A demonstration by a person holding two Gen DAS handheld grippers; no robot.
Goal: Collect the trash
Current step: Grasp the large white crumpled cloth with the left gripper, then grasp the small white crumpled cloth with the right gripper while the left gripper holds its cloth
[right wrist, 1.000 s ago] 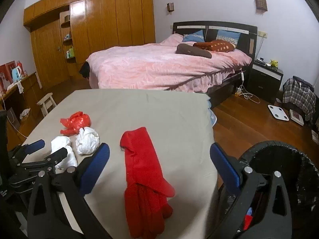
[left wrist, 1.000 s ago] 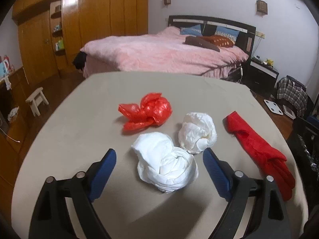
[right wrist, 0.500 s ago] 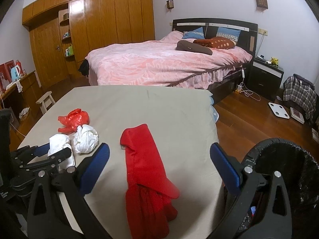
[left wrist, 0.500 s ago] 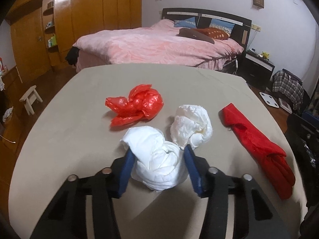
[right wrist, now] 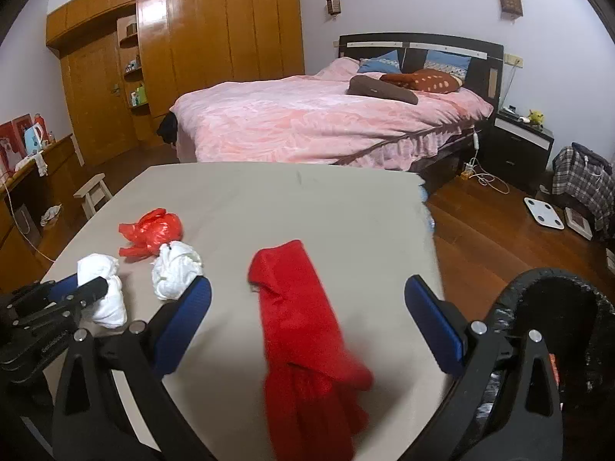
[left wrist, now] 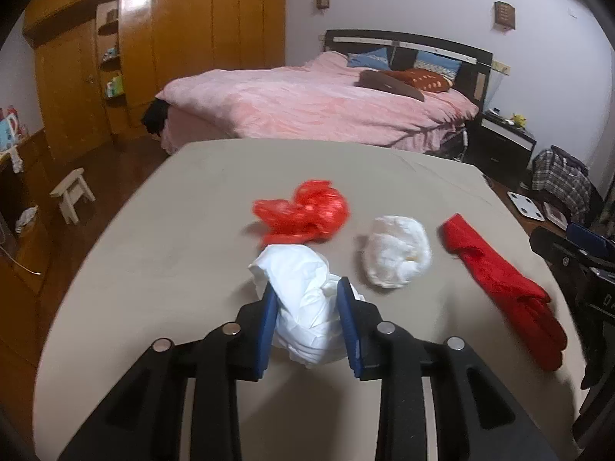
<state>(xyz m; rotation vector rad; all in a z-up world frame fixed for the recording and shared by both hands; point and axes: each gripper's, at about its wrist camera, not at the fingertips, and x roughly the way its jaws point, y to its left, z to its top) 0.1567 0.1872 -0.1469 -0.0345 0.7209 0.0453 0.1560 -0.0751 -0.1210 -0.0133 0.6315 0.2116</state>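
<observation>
Gaping black-lined trash bin (right wrist: 553, 307) beside table (right wrist: 269, 207).

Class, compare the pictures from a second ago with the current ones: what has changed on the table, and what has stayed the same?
The left claw has just been closing and now squeezes the near white wad, which bulges between its pads. The right claw has kept open above the red cloth. The red bag, the other white wad and the bin are where they were.
</observation>
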